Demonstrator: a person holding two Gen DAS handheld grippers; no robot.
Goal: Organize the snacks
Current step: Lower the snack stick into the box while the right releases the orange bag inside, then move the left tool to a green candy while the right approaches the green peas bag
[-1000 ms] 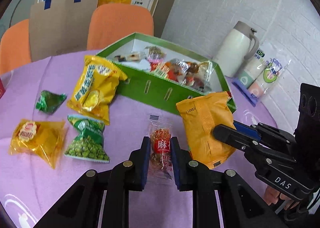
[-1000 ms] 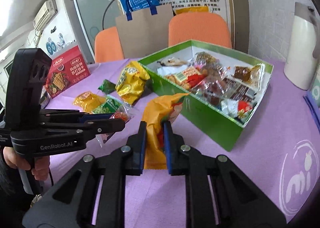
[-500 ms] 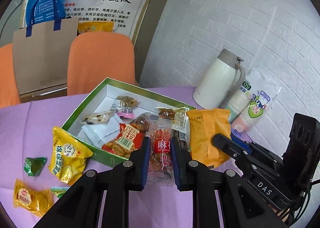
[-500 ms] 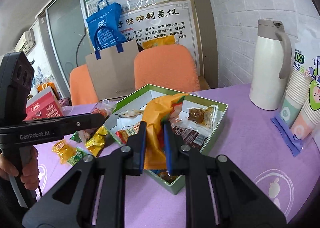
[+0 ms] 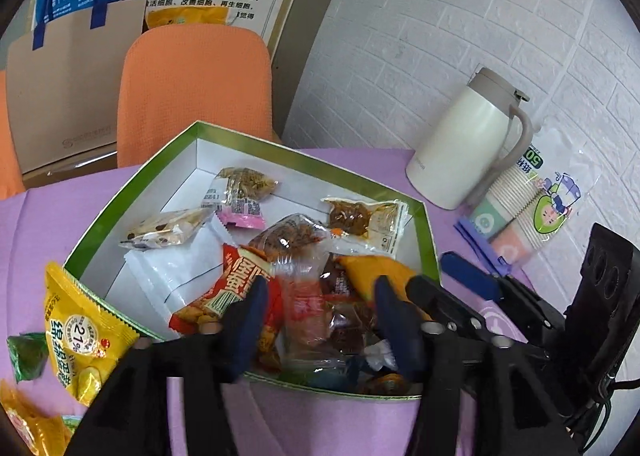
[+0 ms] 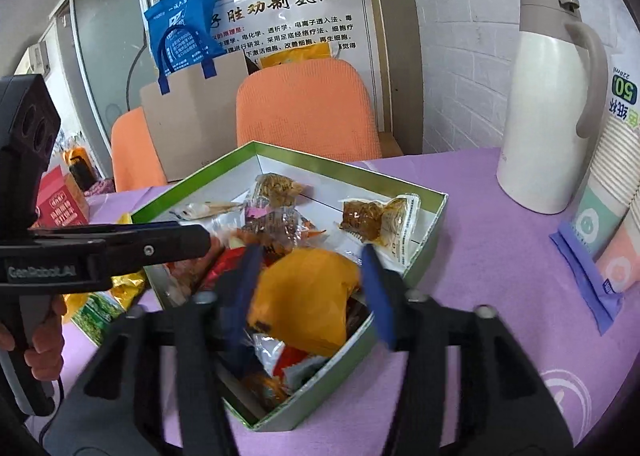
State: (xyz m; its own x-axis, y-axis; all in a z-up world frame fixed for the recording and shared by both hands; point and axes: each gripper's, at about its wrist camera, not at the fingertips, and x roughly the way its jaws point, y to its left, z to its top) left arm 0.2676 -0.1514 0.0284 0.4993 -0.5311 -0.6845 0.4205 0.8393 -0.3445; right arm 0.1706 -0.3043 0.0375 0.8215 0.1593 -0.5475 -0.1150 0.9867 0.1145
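Both grippers hang over the near end of the green snack box (image 5: 426, 240), fingers spread wide and gripping nothing. Between the left gripper's (image 5: 316, 320) fingers, a clear-wrapped red snack packet (image 5: 306, 312) lies loose on the heap in the box. Between the right gripper's (image 6: 310, 288) fingers, an orange chip bag (image 6: 308, 300) rests on the box's near corner pile, free of both pads. Farther into the box lie a red peanut packet (image 5: 236, 292), a white pouch (image 5: 176, 268), a nut bar (image 5: 168, 230) and a brown vacuum-packed snack (image 6: 376, 218). Left of the box, on the purple tablecloth (image 6: 480, 184), a yellow snack bag (image 5: 80, 336) touches the box wall, with a small green packet (image 5: 26, 354) beside it. Right of the box stand a white thermos jug (image 5: 464, 148) and a sleeve of paper cups (image 5: 520, 208). Beyond the box stands an orange chair (image 6: 308, 108).
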